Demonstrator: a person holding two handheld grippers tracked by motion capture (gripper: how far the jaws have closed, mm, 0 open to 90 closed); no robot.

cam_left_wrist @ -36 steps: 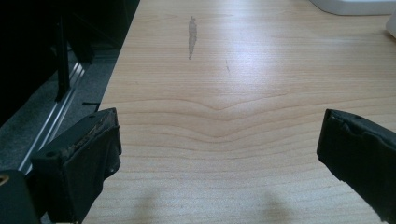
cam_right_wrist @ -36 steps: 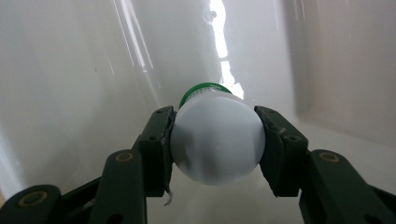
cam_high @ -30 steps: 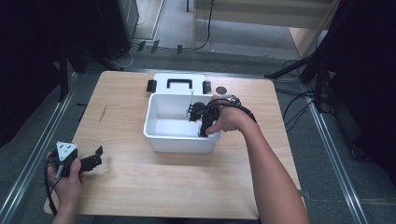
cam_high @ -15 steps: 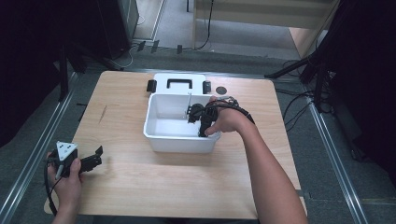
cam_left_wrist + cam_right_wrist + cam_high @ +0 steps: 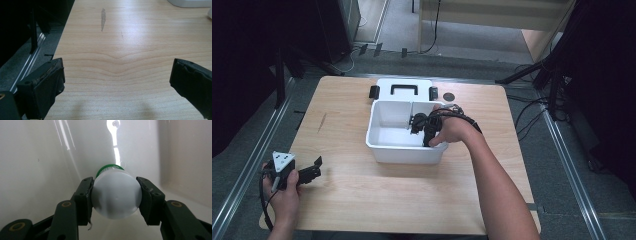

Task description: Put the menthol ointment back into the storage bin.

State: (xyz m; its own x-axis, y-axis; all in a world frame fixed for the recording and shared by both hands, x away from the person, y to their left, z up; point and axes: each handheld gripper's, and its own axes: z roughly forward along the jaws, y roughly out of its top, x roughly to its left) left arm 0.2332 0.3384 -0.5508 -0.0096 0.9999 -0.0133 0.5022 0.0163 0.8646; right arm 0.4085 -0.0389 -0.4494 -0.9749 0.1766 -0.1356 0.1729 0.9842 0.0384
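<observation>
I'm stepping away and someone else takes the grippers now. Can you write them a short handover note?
Right gripper: shut on a small white bottle with a green cap, held inside the white bin.
Left gripper: open, holding nothing, low over the table near its front left corner.
Done: bottle gripped.
Left: probably either lift it out of the bin or set it down there; the pictures don't settle which.

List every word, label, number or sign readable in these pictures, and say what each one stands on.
None can be read anywhere.
White bottle with a green cap, clamped in the right tool: the side facing the camera is blank.
White bin: its walls are plain.
Lid behind the bin: no lettering shows.
Wooden table: only a grey smear.
</observation>
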